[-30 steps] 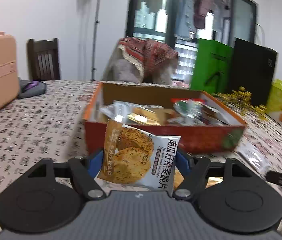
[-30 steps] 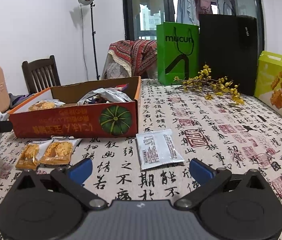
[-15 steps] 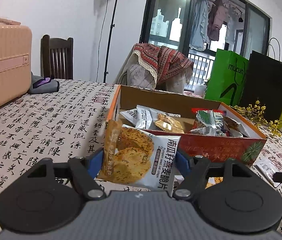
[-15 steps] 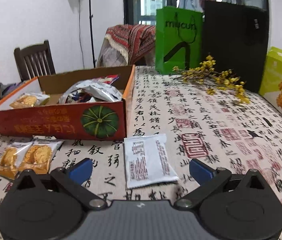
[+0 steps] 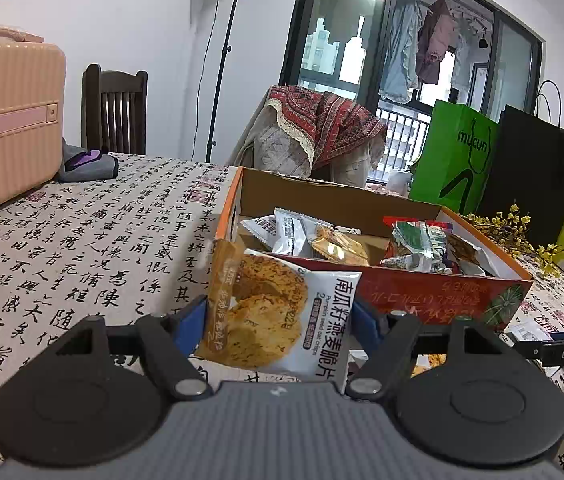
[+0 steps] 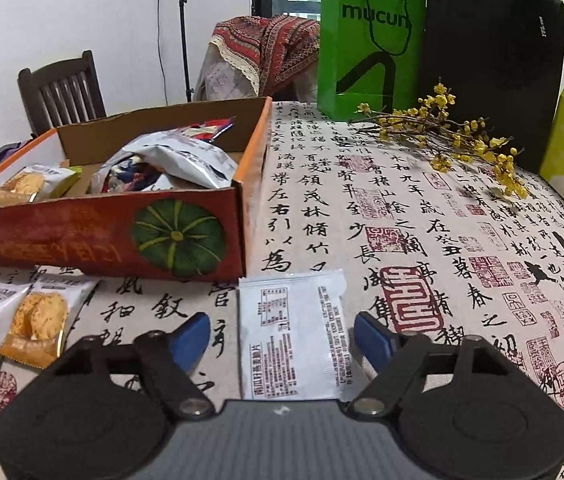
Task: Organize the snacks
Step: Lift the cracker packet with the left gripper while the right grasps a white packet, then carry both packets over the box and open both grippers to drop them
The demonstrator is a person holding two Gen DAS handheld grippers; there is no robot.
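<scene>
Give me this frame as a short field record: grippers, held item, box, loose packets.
left gripper: shut on oat crisps packet, held upright before the box
right gripper: jaws closing around face-down white packet lying on tablecloth, pads not yet touching
snack box: open, partly filled
loose packets: two crisp packets in front of the box

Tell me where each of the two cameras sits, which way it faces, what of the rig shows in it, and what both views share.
Left wrist: on the left gripper, looking along its fingers at the held crisp packet and the snack box beyond.
Right wrist: on the right gripper, angled down at the white packet lying between its closing jaws.
Shared: the snack box, green bag, yellow flowers.
</scene>
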